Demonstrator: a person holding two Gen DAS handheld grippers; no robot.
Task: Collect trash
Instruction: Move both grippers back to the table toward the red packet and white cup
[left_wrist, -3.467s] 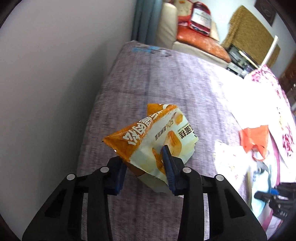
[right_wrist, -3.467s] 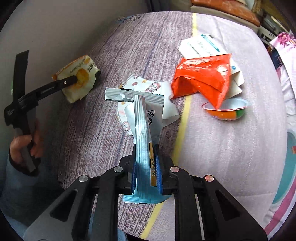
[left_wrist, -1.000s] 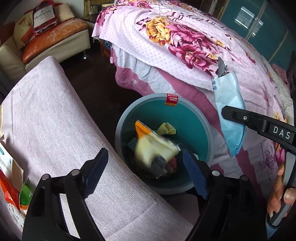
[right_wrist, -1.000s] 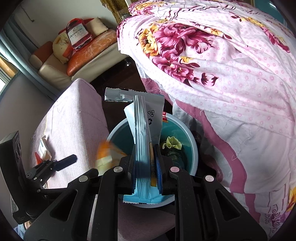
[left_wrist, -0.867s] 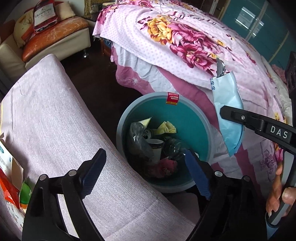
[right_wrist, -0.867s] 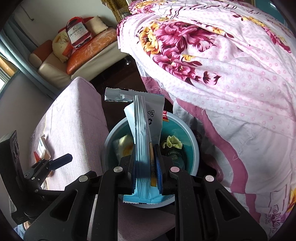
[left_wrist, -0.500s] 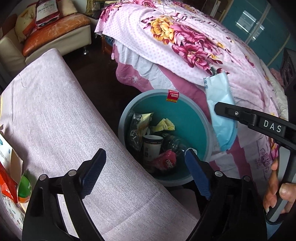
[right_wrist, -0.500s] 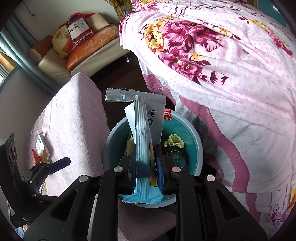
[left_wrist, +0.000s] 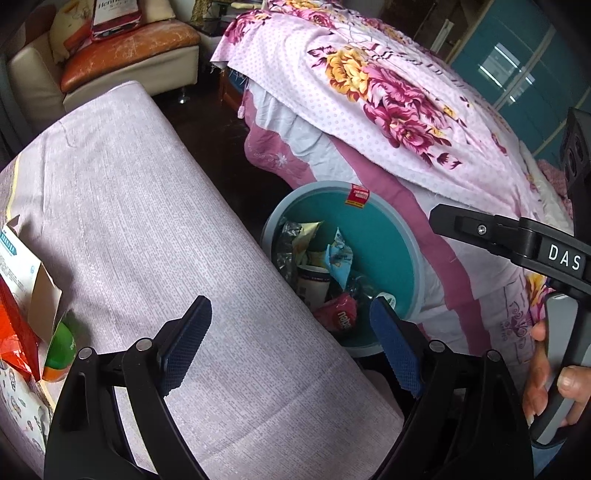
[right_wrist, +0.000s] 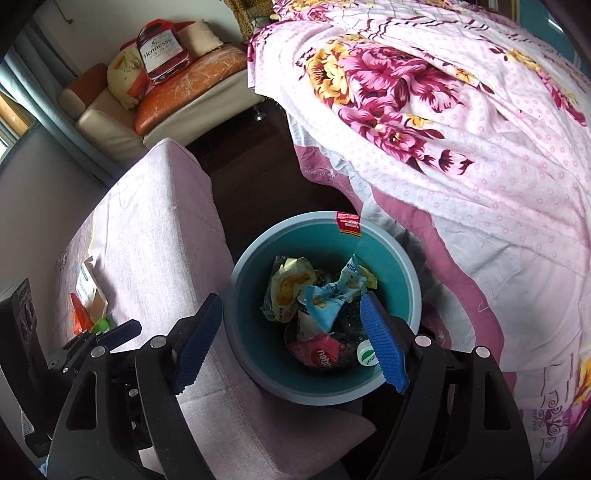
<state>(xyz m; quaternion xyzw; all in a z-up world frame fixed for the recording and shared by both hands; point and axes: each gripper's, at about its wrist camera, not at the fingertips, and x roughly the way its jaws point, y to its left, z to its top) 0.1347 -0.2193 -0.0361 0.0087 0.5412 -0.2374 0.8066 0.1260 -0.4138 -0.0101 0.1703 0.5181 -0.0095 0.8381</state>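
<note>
Below both grippers, a teal bin (right_wrist: 391, 266) is seen standing on the dark floor between the lilac-covered bench (left_wrist: 129, 206) and the floral bedspread (right_wrist: 461, 110). Both tools are held spread wide with nothing between their pads: the right gripper (right_wrist: 291, 339) is poised directly over the bin's mouth, while the left gripper (left_wrist: 291, 343) is angled across the bench edge toward the same bin. Inside the bin, a crumpled light-blue wrapper (right_wrist: 332, 295) is found lying on top of the heap, beside a yellow-and-white snack bag (right_wrist: 286, 288) pressed toward the left wall. A white paper cup (left_wrist: 312, 282), a red packet (right_wrist: 319, 354) and a clear bottle with a green-and-white cap (right_wrist: 365, 354) are also seen among the contents. A red sticker (right_wrist: 348, 222) is fixed over the far rim. On the bench, near its left end, more rubbish is left: an orange bag (left_wrist: 14, 339), a white carton (left_wrist: 26, 273) and a small green-and-orange cup (left_wrist: 61, 350), all touching one another. The right gripper's handle is clasped by a hand (left_wrist: 550, 373) at the edge of the left wrist view.
</note>
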